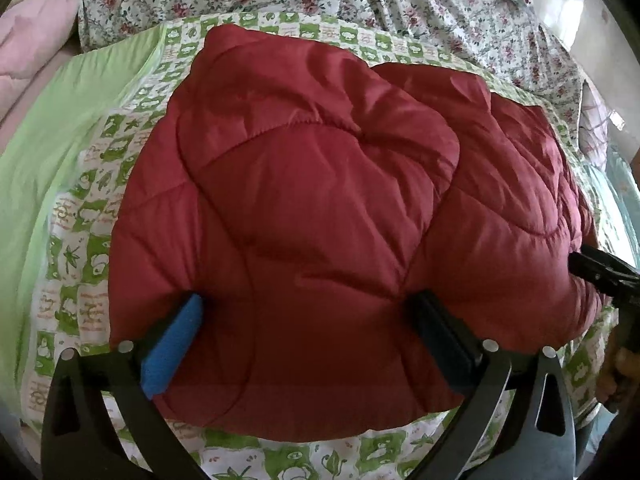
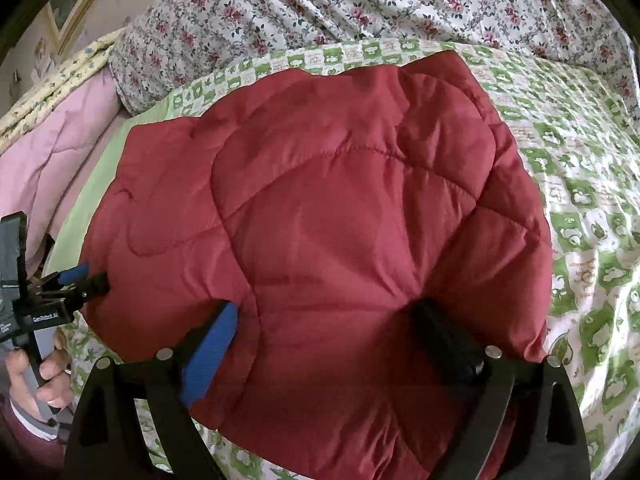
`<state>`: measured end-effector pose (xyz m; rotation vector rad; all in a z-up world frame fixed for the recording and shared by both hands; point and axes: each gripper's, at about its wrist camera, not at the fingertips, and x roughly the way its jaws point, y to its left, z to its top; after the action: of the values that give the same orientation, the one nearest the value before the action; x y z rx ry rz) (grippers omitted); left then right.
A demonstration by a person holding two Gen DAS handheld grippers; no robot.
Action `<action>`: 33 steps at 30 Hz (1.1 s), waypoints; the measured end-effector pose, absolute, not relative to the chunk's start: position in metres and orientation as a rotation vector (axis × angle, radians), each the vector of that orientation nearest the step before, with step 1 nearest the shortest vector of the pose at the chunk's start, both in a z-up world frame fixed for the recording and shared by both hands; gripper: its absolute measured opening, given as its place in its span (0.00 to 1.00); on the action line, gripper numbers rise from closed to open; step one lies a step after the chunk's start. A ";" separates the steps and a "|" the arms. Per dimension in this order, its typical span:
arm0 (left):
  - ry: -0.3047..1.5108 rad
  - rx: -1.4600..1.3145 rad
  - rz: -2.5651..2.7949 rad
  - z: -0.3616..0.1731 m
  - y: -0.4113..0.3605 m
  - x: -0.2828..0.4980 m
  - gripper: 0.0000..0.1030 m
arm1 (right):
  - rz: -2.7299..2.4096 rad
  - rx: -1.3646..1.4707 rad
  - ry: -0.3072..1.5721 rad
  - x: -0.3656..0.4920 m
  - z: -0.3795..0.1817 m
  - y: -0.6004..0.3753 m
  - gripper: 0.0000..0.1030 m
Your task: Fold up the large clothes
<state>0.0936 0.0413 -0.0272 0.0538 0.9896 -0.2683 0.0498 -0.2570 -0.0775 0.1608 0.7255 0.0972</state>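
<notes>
I have the red quilted jacket (image 1: 312, 208) lying folded on the bed's green-checked sheet (image 1: 80, 216), with my left claw (image 1: 304, 320) and right claw (image 2: 332, 332) both spread wide, pressing its near edge, seemingly to flatten it, gripping nothing.

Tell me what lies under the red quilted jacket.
The red quilted jacket lies on a green-and-white patterned sheet, which shows all around it. Anything directly beneath the jacket is covered.
</notes>
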 end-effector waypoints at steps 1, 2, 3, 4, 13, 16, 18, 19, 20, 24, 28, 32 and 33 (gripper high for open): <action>0.990 0.054 -0.271 -0.027 0.042 0.093 1.00 | 0.092 0.168 0.717 0.045 -0.072 -0.258 0.88; 0.989 0.053 -0.274 -0.028 0.043 0.093 1.00 | 0.095 0.175 0.700 0.040 -0.067 -0.257 0.87; 0.988 0.051 -0.277 -0.028 0.044 0.092 1.00 | 0.111 0.188 0.669 0.033 -0.059 -0.259 0.85; 0.989 0.046 -0.276 -0.027 0.045 0.092 1.00 | 0.119 0.193 0.649 0.029 -0.054 -0.259 0.85; 0.980 -0.009 -0.244 -0.022 0.059 0.093 1.00 | 0.077 0.168 0.687 0.047 -0.077 -0.257 0.89; 0.989 -0.010 -0.239 -0.028 0.057 0.100 1.00 | 0.080 0.160 0.697 0.053 -0.077 -0.257 0.90; 0.992 -0.001 -0.229 -0.028 0.054 0.102 1.00 | 0.089 0.165 0.697 0.058 -0.079 -0.259 0.90; 0.992 0.003 -0.226 -0.029 0.053 0.102 1.00 | 0.090 0.166 0.697 0.060 -0.080 -0.261 0.91; 0.994 0.003 -0.226 -0.029 0.053 0.102 1.00 | 0.090 0.164 0.696 0.060 -0.081 -0.261 0.91; 0.999 0.003 -0.229 -0.027 0.053 0.101 1.00 | 0.080 0.159 0.673 0.045 -0.066 -0.258 0.86; 0.997 0.010 -0.226 -0.029 0.053 0.101 1.00 | 0.084 0.156 0.685 0.042 -0.071 -0.262 0.86; 1.000 0.023 -0.217 -0.029 0.053 0.099 1.00 | 0.088 0.162 0.673 0.050 -0.085 -0.262 0.89; 1.001 0.030 -0.214 -0.027 0.051 0.100 1.00 | 0.081 0.163 0.674 0.050 -0.083 -0.261 0.89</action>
<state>0.1003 0.0514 -0.0272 0.0298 1.0014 -0.2144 0.0499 -0.2613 -0.0834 0.1628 0.6738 0.0806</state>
